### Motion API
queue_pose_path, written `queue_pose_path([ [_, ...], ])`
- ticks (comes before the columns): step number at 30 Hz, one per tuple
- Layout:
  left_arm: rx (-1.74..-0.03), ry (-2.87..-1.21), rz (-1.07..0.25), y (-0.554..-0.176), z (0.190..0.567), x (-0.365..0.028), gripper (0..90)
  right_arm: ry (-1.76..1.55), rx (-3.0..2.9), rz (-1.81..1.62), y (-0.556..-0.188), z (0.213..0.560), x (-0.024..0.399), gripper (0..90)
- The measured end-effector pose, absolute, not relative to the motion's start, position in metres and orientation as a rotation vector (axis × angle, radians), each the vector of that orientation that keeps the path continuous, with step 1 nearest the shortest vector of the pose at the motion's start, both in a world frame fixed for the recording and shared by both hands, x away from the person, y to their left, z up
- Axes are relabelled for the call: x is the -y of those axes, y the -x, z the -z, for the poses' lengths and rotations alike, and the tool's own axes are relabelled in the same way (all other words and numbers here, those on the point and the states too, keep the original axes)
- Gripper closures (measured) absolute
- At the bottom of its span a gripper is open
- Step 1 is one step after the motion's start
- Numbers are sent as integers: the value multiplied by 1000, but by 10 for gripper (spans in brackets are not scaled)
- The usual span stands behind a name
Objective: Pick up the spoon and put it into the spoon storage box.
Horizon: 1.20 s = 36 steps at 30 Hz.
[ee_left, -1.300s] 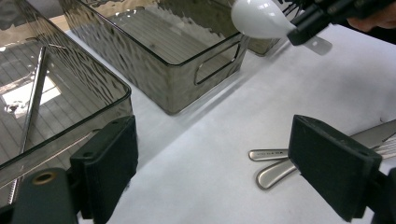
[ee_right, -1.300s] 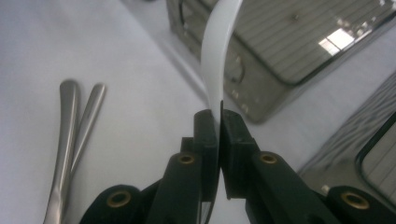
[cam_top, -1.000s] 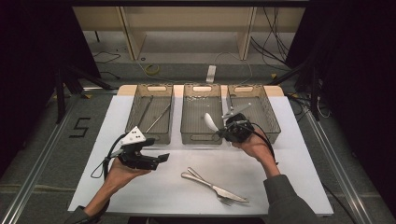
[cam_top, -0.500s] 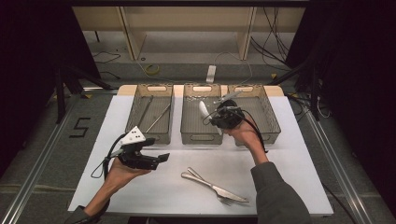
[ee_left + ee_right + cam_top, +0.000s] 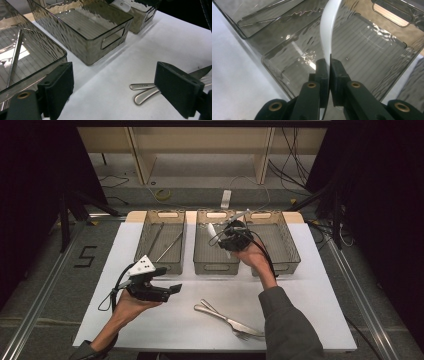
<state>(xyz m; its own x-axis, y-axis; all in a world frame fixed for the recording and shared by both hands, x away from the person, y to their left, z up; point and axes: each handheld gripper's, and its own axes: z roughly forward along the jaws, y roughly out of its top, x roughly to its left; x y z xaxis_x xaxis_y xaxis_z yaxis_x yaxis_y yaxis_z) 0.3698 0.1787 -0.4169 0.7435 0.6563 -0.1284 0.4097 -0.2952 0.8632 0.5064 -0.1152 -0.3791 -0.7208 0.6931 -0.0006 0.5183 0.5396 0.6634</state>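
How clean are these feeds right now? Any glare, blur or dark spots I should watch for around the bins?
High view: surroundings dark, white table bright, detail soft. Left gripper view: the left gripper looks blurred up close, and the middle bin has rippled walls that distort what lies behind. Right gripper view: the white utensil is overexposed, with glare spots on that bin's floor.

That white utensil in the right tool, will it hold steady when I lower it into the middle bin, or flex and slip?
The white utensil looks thin and plastic: probably light, and it may flex. The right tool pinches only its narrow end, so it could pivot. The middle bin looks empty, so nothing should snag it.
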Motion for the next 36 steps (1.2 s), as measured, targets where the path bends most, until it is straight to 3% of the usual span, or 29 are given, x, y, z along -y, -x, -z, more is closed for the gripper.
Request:
queue_pose_path([
  [36,-792,-1959,-298,-369,419,-172,155,-1122,-2526,-835,-529,405,93,863],
])
